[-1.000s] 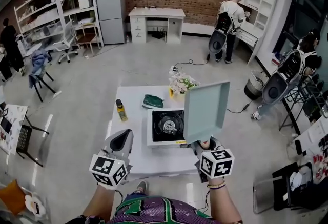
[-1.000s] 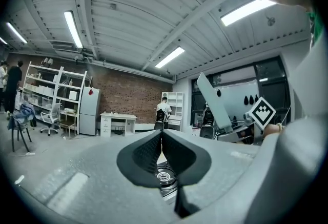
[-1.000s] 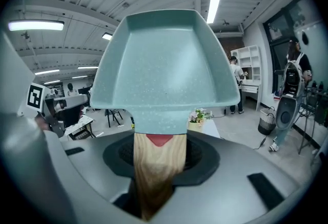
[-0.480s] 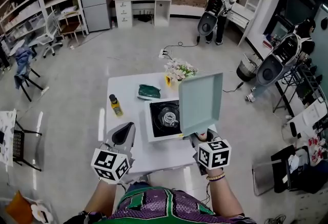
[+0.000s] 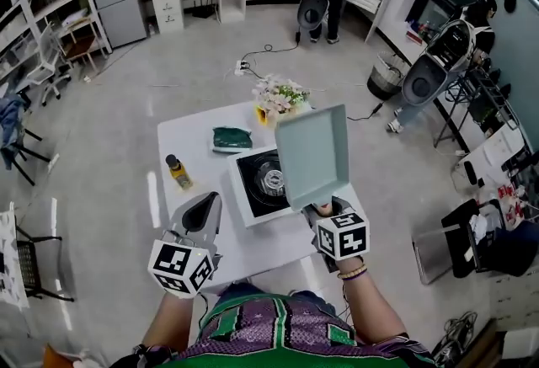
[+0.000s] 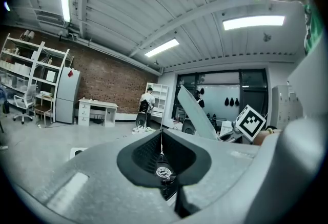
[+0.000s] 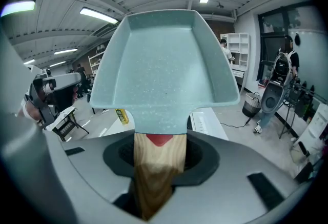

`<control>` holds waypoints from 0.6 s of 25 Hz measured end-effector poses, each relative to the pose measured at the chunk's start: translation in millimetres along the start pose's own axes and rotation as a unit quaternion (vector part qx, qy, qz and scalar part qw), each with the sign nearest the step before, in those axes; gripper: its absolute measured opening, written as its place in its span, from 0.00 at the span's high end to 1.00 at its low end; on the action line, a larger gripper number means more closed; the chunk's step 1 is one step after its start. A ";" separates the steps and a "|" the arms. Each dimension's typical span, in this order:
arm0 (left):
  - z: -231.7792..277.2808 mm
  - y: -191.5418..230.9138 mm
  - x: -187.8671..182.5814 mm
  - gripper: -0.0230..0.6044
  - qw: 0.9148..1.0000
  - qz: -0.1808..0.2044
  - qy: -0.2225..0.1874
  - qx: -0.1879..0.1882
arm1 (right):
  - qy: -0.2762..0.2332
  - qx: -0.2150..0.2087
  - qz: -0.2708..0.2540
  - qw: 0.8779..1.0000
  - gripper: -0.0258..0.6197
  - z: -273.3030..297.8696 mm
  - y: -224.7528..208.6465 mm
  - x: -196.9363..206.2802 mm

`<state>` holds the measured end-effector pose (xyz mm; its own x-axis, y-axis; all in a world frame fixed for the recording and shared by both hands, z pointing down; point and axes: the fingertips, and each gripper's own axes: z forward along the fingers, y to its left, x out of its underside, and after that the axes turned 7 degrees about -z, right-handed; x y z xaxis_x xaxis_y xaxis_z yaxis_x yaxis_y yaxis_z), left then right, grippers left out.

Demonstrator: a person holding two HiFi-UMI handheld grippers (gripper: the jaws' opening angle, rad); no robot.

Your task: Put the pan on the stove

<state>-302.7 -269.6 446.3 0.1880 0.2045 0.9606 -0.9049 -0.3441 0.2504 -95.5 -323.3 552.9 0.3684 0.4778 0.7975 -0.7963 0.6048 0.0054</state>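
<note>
Two hand-held grippers show above the near edge of a white table (image 5: 189, 143). The right hand-held gripper (image 5: 321, 210) is clenched on the pan's wooden handle (image 7: 156, 166); its own view shows the handle running straight up between the jaws to the pan body, with a small red patch where wood meets metal. The pan (image 5: 312, 156) is square and pale teal with a speckled inside and low walls. It is in the air, tipped up steeply so that its hollow side faces back toward the person. In the head view it overlaps the right part of the stove (image 5: 257, 183) and hides that side, but it does not rest on it.

The stove is a white single-burner unit with a black top and a round burner (image 5: 271, 181), standing near the middle of the table. Left of it stands a small yellow bottle (image 5: 176, 173) with a dark cap. Behind the stove lies a dark green bundle (image 5: 229, 137), and at the far edge stands a bunch of pale flowers (image 5: 280, 95).

The left hand-held gripper (image 5: 200, 208) sits at the table's near left, well apart from the pan and the stove. Its jaws are pressed together with nothing between them.
</note>
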 end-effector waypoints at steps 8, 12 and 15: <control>4.9 25.4 1.1 0.93 0.999 0.002 0.016 0.028 | 0.044 0.009 0.014 0.999 0.73 28.3 13.8 16.2; 6.6 36.0 3.0 0.93 0.999 0.000 0.025 0.040 | 0.073 0.010 0.024 0.997 0.73 43.2 16.3 28.6; 7.1 41.8 6.6 0.93 0.998 -0.001 0.029 0.047 | 0.094 0.015 0.030 0.995 0.73 53.8 17.1 42.1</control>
<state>-336.5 -289.1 463.9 0.1656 0.2566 0.9522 -0.8639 -0.4280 0.2656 -119.4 -327.2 619.0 0.3998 0.6250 0.6705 -0.8329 0.5531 -0.0190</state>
